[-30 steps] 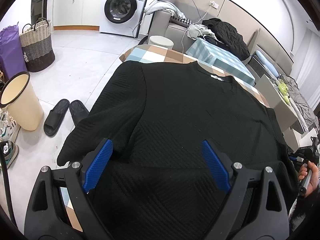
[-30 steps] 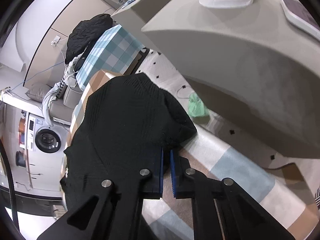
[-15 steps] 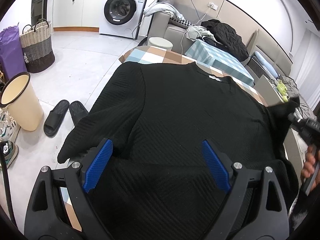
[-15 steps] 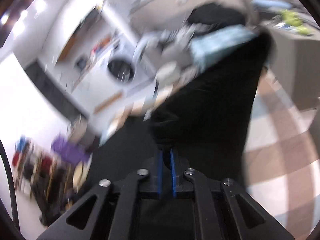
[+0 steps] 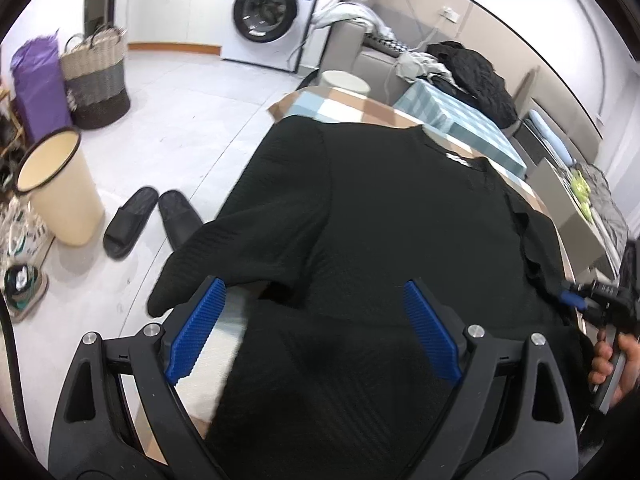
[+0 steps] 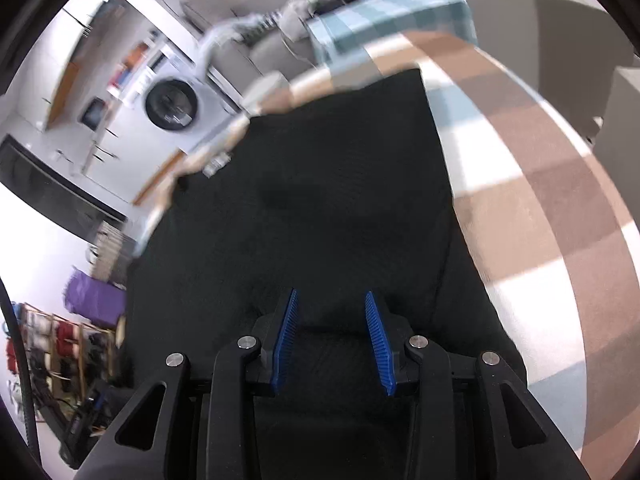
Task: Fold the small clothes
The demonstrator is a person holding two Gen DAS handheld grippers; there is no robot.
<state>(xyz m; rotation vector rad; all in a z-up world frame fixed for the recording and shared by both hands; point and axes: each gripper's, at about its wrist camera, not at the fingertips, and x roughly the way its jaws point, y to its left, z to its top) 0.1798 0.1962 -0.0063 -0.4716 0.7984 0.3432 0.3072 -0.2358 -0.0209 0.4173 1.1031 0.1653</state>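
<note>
Your left tongs (image 5: 316, 334) are spread wide, blue pads (image 5: 195, 330) hovering over the lower part of the black top (image 5: 380, 216) with nothing pinched. Your right tongs (image 6: 332, 340) are opening, pads apart above the dark cloth, which sits below the gap rather than being squeezed; the left view catches them at the top's right edge, with your hand (image 5: 612, 360) on the handle. The top lies spread flat on the checked worktop (image 6: 540, 184), collar and white label (image 5: 458, 159) at the far end. Its left sleeve (image 5: 240, 256) hangs over the worktop's edge, while the right sleeve looks turned in over the body. On the floor to the left are slippers (image 5: 148, 220), a cream bin (image 5: 60, 192) and a basket (image 5: 96, 80). A washer (image 5: 272, 12) stands at the back.
</note>
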